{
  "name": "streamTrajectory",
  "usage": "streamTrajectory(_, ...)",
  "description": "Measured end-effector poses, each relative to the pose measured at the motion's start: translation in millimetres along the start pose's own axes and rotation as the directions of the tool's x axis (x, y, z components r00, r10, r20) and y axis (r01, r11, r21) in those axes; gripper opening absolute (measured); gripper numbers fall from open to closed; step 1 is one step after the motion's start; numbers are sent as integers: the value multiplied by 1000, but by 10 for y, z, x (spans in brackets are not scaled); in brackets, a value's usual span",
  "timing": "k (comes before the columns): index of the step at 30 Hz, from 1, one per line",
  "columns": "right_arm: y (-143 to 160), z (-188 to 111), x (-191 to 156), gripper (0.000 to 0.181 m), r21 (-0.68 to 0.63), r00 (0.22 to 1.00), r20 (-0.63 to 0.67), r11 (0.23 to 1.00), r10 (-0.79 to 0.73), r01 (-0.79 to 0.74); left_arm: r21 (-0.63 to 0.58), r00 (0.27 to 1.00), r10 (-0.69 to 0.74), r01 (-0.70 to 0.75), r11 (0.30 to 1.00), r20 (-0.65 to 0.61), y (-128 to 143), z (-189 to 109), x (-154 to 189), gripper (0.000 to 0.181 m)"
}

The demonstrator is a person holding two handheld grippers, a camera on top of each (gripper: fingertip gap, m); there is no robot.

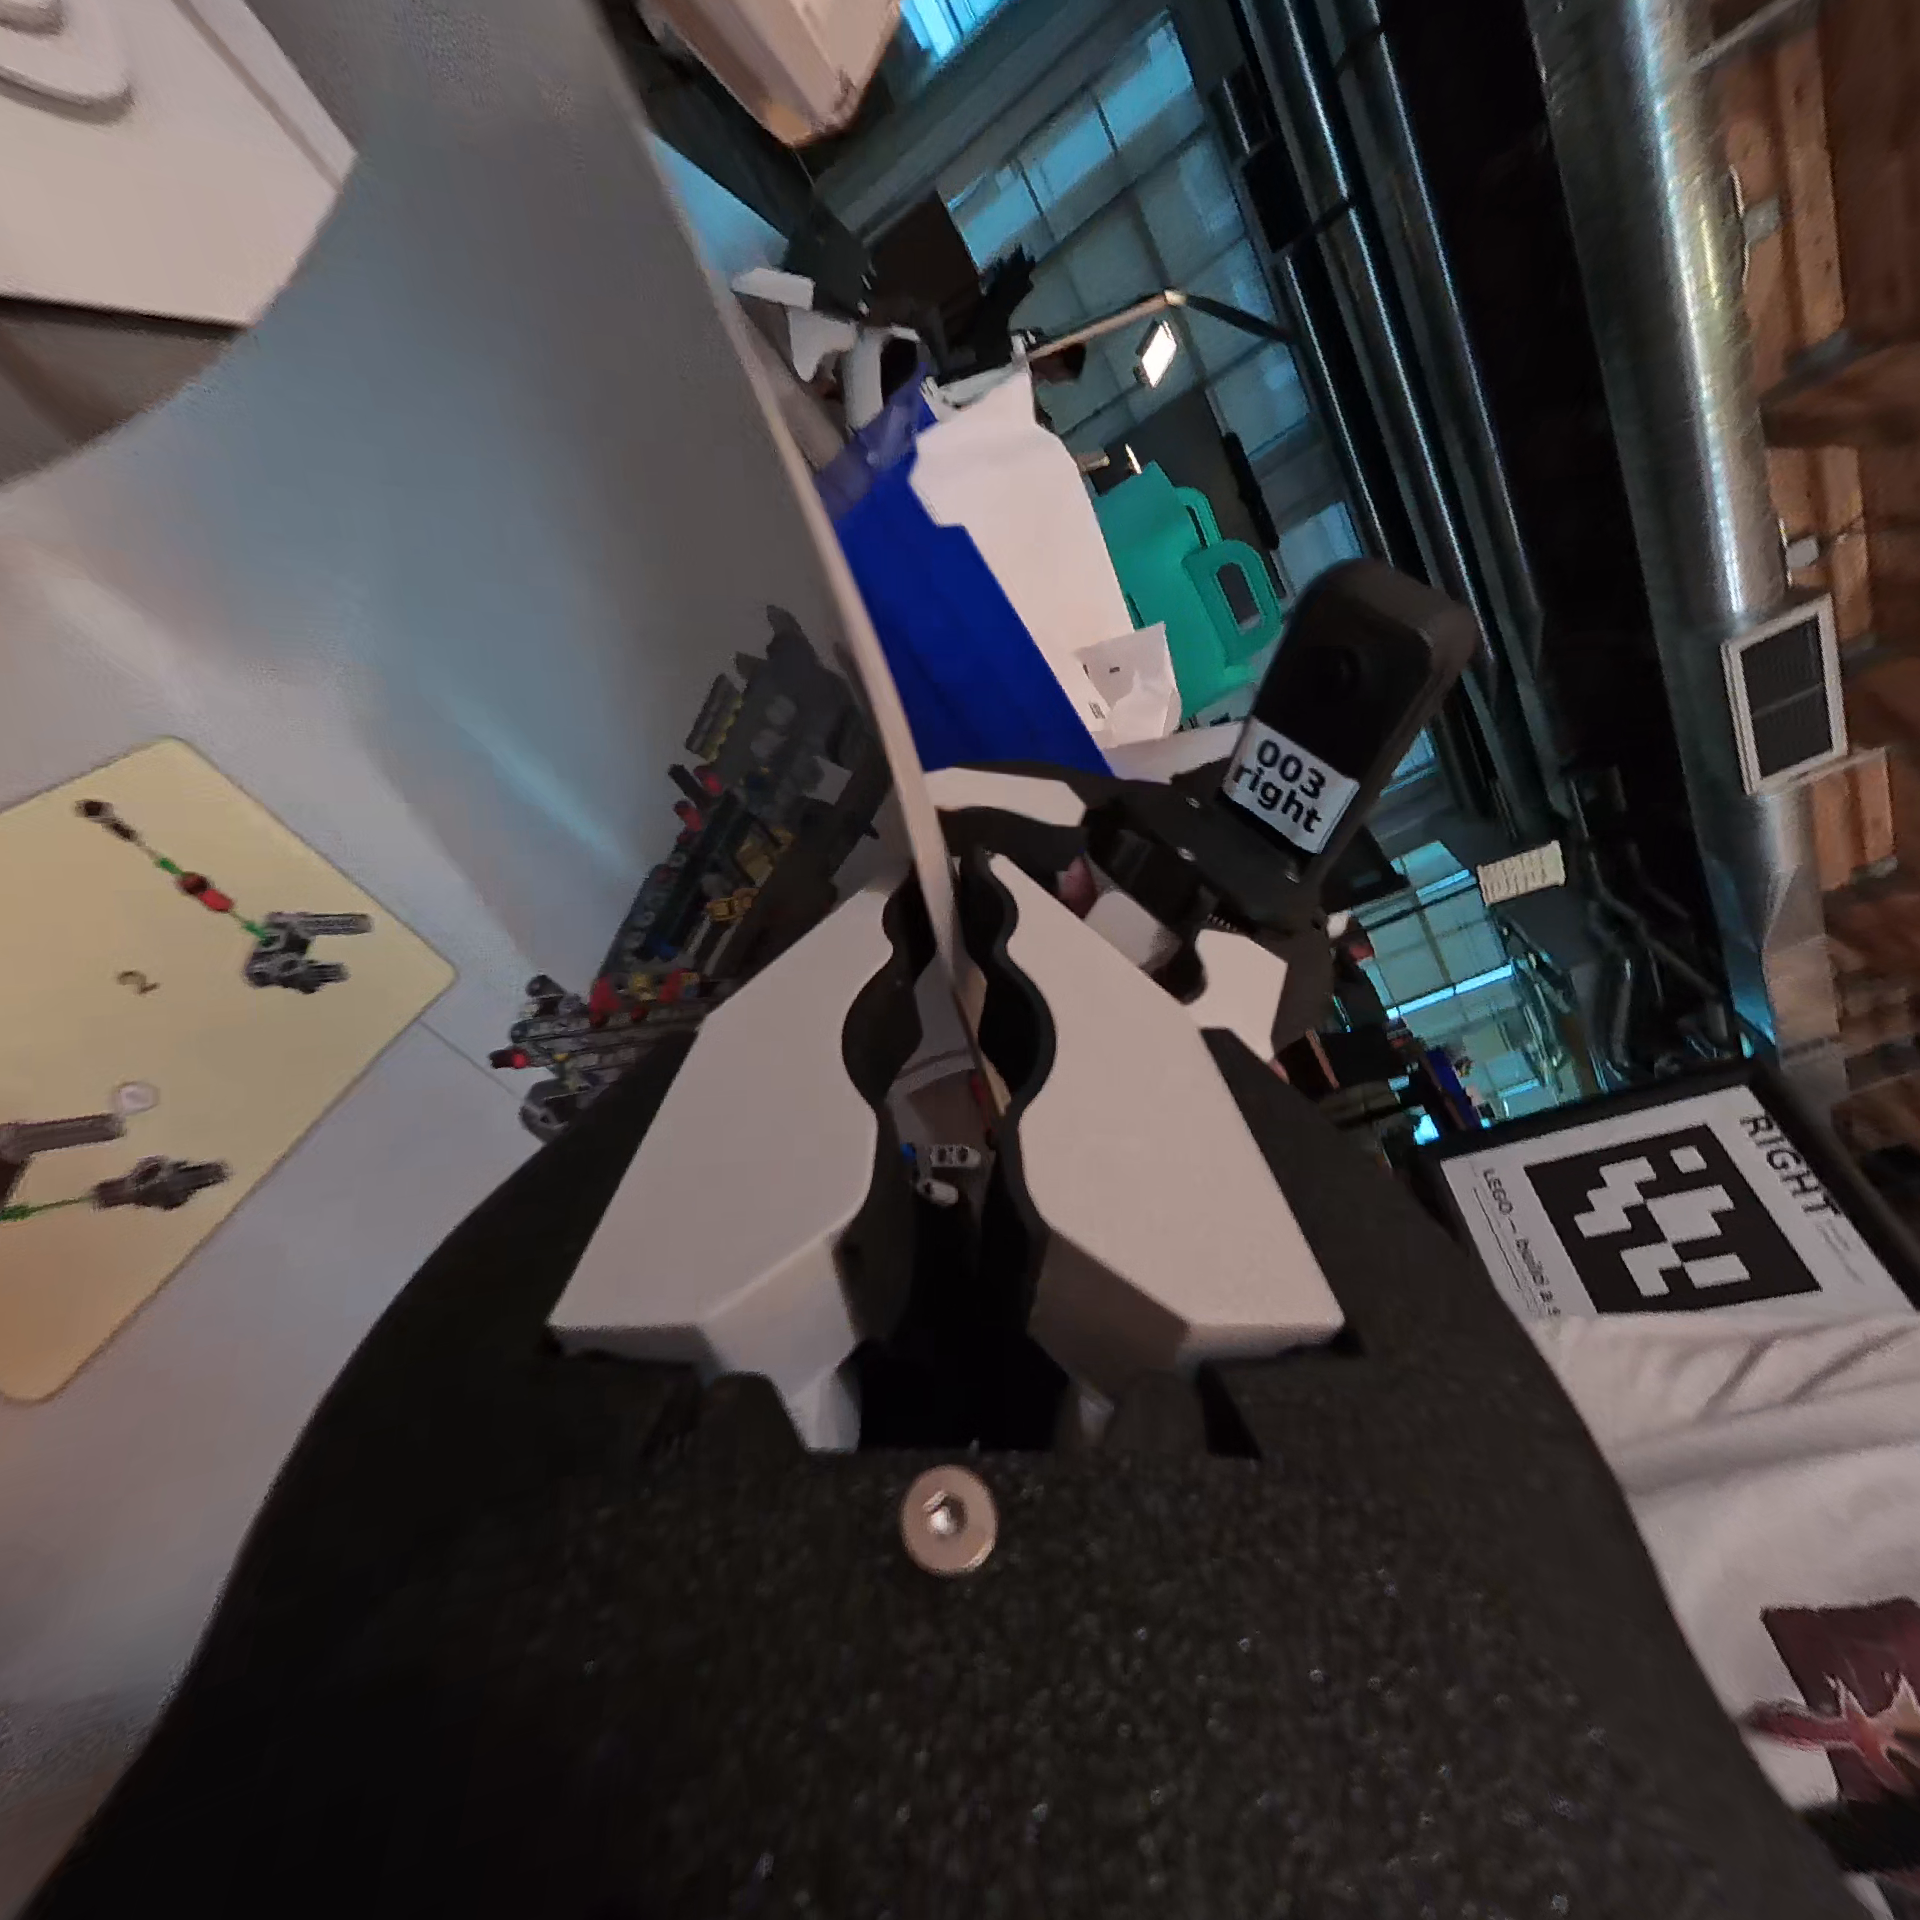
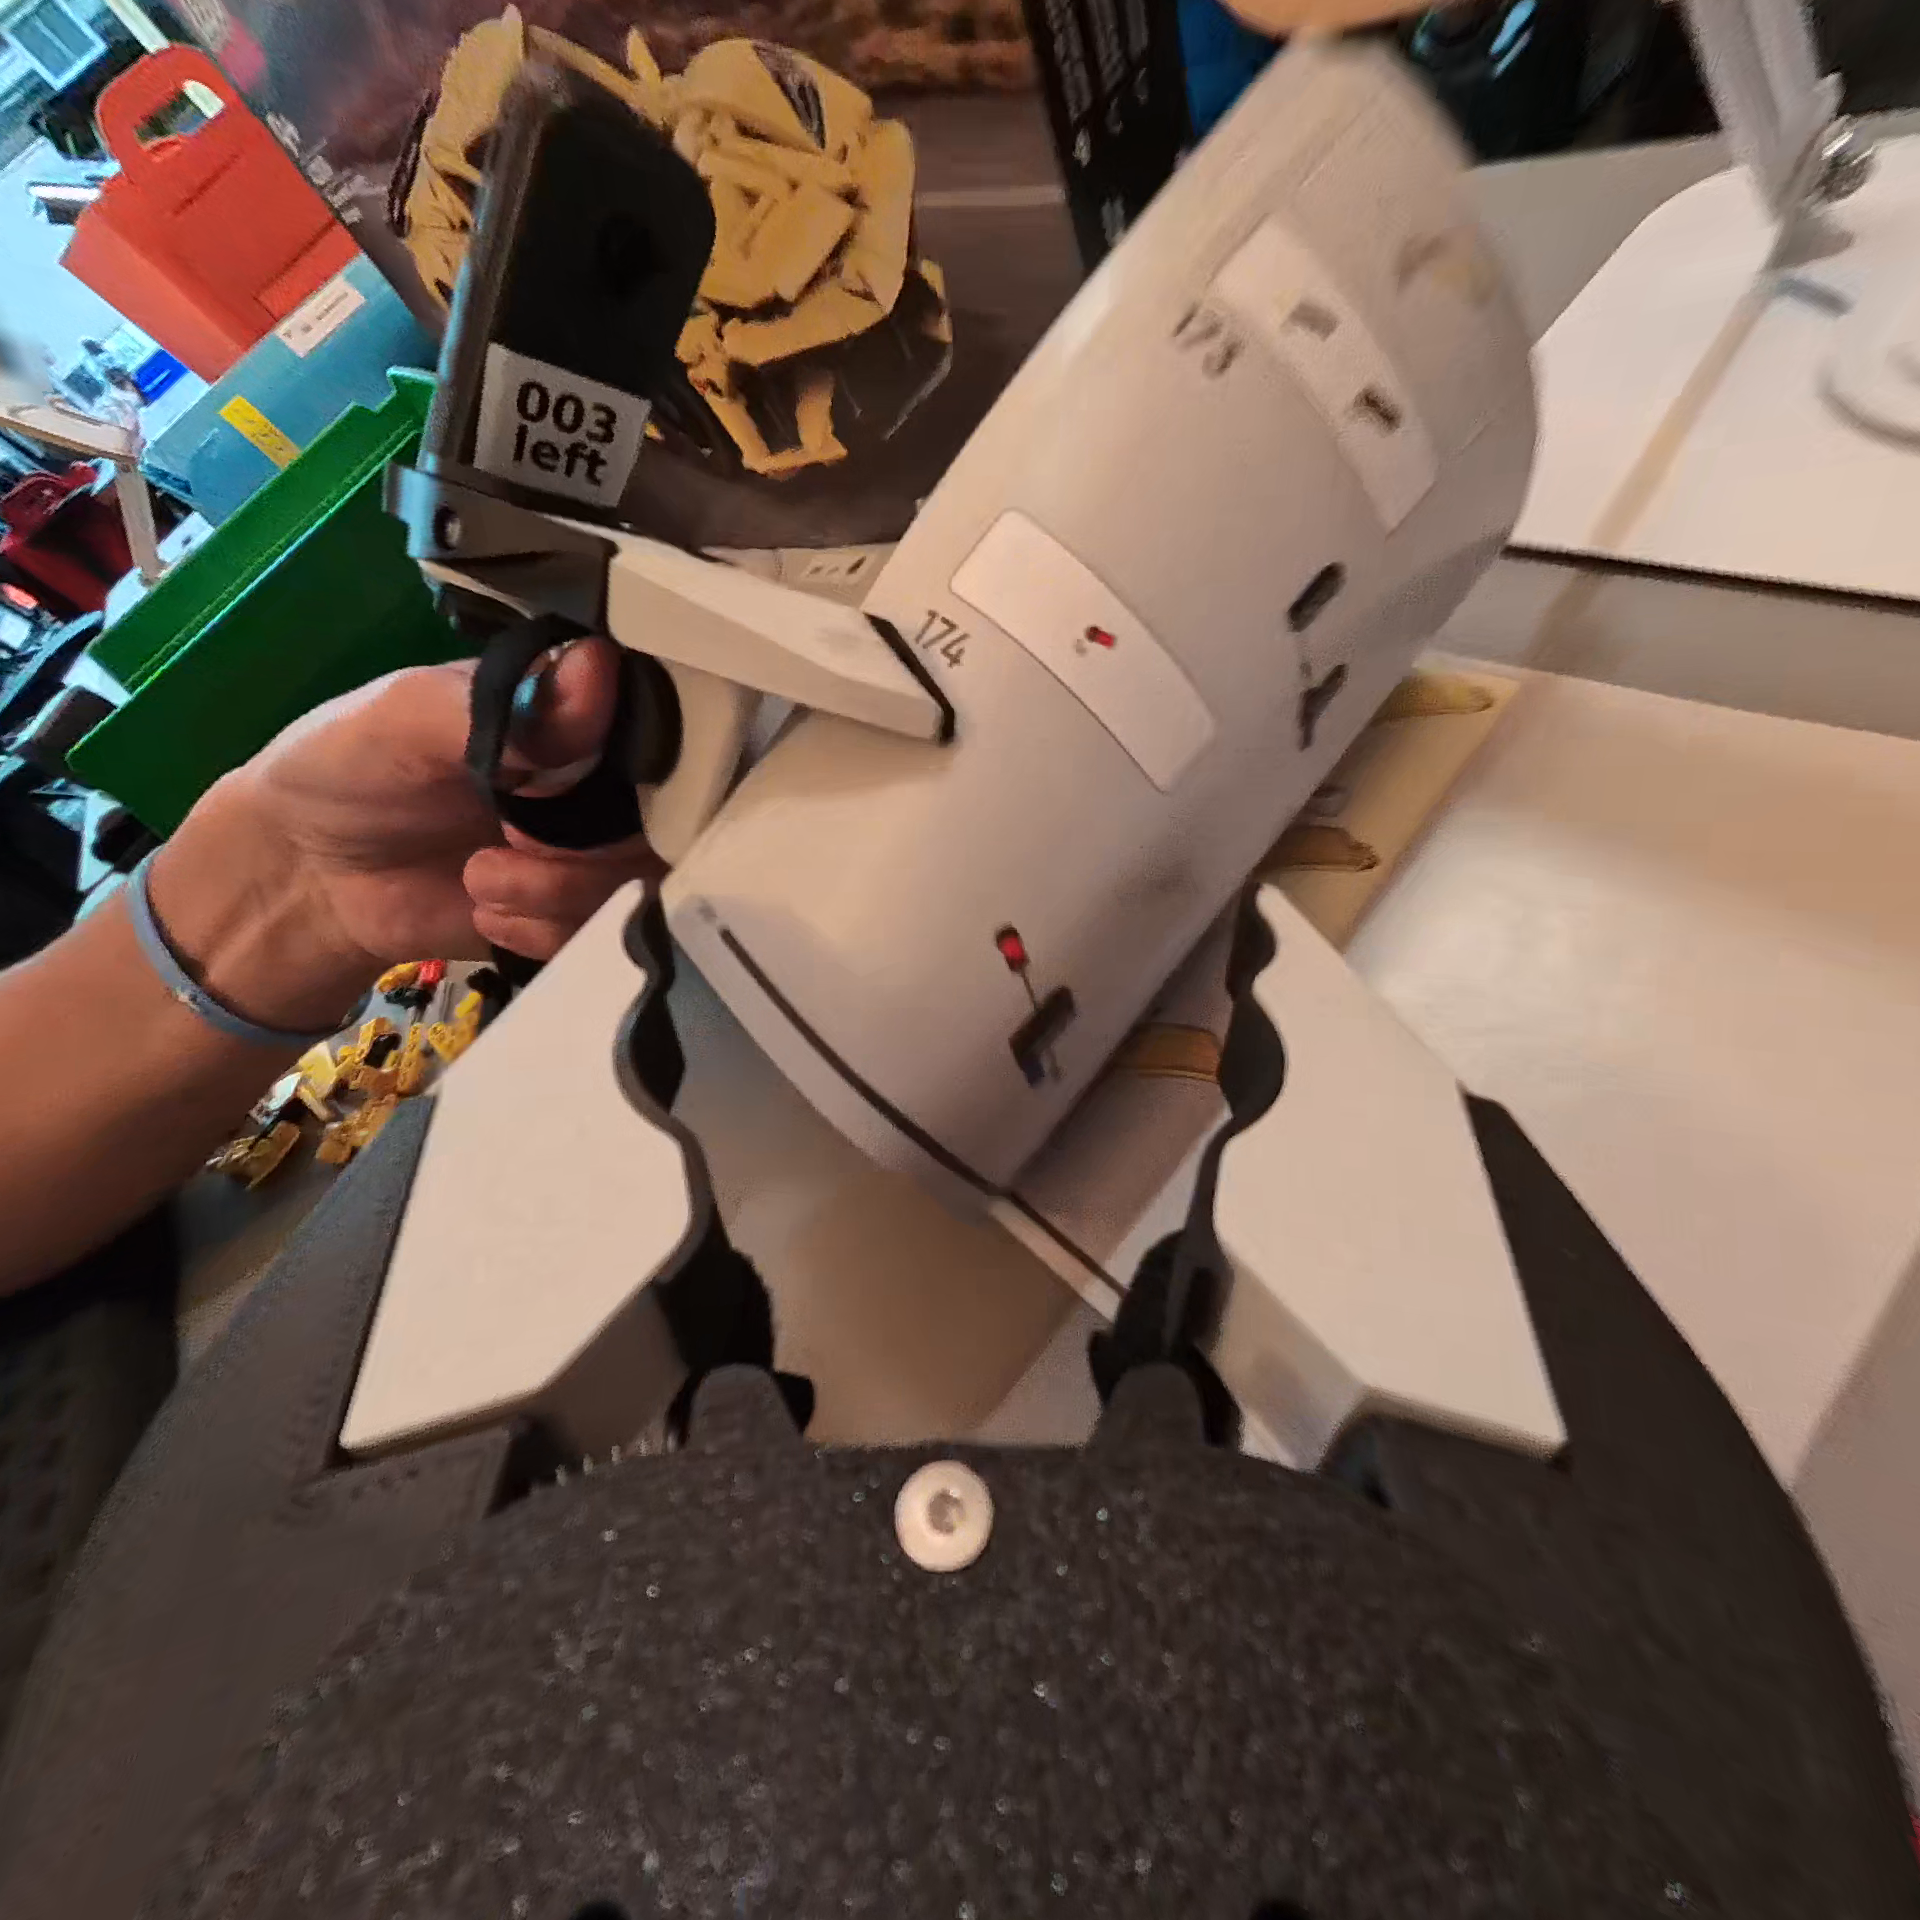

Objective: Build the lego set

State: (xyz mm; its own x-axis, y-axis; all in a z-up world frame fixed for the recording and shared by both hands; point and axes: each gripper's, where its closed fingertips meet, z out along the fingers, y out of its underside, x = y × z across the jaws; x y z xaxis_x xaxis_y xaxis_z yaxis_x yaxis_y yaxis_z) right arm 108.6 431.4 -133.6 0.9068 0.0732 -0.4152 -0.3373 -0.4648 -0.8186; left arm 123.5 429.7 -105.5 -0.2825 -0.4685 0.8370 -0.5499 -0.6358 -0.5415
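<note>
Over the bench point(image 2: 1662, 935), the left tool point(image 2: 940, 717) is clamped on an instruction-booklet page point(image 2: 1039, 831) curling mid-turn — right tool point(image 2: 945, 1049) spread apart, empty. Yellow bricks point(image 2: 353, 1081) wait loose; next, probably flatten the page.

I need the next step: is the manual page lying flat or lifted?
Lifted: the page curls up off the manual, its edge pinched by the left gripper.

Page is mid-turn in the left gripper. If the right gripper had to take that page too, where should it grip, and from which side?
Probably the page's free near edge, the dark-lined border curling up between the right gripper's open fingers. Come edge-on from the near side, one finger on each face. The left gripper already pinches the left edge, and the bowed middle offers nothing thin to pinch.
</note>
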Motion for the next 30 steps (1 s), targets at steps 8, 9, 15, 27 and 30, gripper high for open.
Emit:
streamTrajectory(8,117,21,123,76,-54,1000,-15,998,26,-27,-43,990,-57,52,998,-132,100,75,224,17)
streamTrajectory(9,135,15,131,77,-56,999,-3,997,46,-46,-54,986,-70,63,997,-149,119,81,239,17)
streamTrajectory(15,180,-14,215,74,-70,999,-14,996,53,-53,-98,990,-54,42,994,-131,220,143,202,21)
streamTrajectory(27,198,-115,336,75,-78,993,-17,990,115,-116,-115,999,-37,33,993,-31,211,58,19,1)
streamTrajectory(30,120,-259,470,76,-26,989,-58,990,134,-136,-88,998,-49,45,995,-45,155,27,37,0)
